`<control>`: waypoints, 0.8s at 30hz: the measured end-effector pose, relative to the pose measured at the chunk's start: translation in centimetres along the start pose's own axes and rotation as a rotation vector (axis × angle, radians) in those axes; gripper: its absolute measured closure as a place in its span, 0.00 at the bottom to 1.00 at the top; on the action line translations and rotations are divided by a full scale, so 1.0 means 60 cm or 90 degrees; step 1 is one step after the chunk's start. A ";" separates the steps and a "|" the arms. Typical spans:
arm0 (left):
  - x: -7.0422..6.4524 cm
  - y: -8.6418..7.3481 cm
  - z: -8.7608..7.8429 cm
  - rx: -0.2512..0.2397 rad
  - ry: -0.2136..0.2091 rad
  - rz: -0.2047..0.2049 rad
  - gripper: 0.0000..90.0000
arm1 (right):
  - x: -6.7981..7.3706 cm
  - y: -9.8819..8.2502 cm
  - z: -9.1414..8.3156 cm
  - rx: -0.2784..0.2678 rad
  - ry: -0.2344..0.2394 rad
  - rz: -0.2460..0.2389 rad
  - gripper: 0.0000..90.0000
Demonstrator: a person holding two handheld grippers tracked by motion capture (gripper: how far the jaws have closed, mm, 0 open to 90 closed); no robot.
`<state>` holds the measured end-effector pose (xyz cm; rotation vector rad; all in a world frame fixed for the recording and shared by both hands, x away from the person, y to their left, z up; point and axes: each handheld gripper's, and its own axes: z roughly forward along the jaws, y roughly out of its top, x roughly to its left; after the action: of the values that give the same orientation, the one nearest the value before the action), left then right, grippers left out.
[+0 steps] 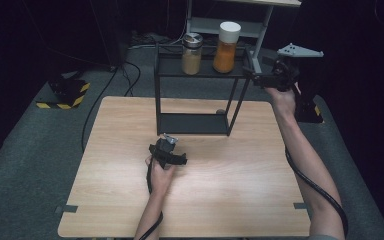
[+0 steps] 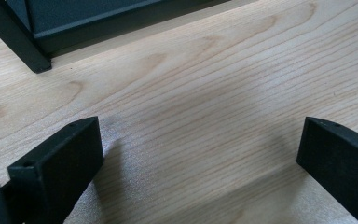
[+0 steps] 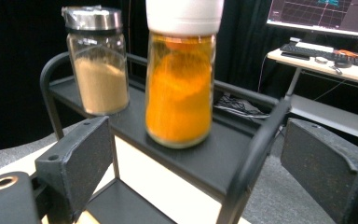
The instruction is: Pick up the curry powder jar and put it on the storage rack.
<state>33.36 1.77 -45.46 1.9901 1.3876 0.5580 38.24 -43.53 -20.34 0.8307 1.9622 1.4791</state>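
A black two-tier rack (image 1: pixel 196 95) stands at the table's far middle. On its top shelf sit a jar of orange powder with a white lid (image 1: pixel 227 47) (image 3: pixel 181 88) and a jar of tan powder with a silver lid (image 1: pixel 192 54) (image 3: pixel 98 65). My right gripper (image 1: pixel 252 76) (image 3: pixel 191 163) hovers open at the rack's right end, level with the top shelf, facing the orange jar; nothing is between its jaws but the rack's rail. My left gripper (image 1: pixel 168 141) (image 2: pixel 200 154) rests open low over the bare wood, just in front of the rack's lower shelf (image 2: pixel 98 18).
The wooden table (image 1: pixel 130 200) sits on grey carpet. Behind the rack stands a white-framed desk (image 1: pixel 230 25); a monitor and keyboard (image 3: pixel 317 49) show beyond it. Cables (image 1: pixel 100 100) trail on the floor at the left, near a yellow-and-black striped block (image 1: pixel 62 95).
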 end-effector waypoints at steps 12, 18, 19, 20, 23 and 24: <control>0.000 0.000 0.000 0.000 0.000 0.000 0.00 | -0.008 -0.124 -0.035 0.019 -0.022 -0.002 0.11; 0.000 0.000 0.000 0.000 0.000 0.001 0.00 | -0.007 -0.185 -0.029 0.054 -0.021 0.007 0.11; 0.000 0.000 0.000 0.000 0.000 0.001 0.00 | -0.008 -0.194 -0.028 0.058 -0.020 0.010 0.11; 0.000 0.000 0.000 0.000 0.000 0.001 0.00 | -0.007 -0.207 -0.026 0.066 -0.020 0.014 0.11; 0.000 0.000 0.000 0.001 0.000 0.002 0.00 | -0.006 -0.237 -0.020 0.086 -0.020 0.031 0.11; 0.000 0.000 0.000 0.001 0.000 0.002 0.00 | -0.005 -0.253 -0.015 0.100 -0.021 0.038 0.11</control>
<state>33.37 1.78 -45.44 1.9932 1.3859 0.5590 35.48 -47.45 -34.75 0.9822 2.0647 1.3485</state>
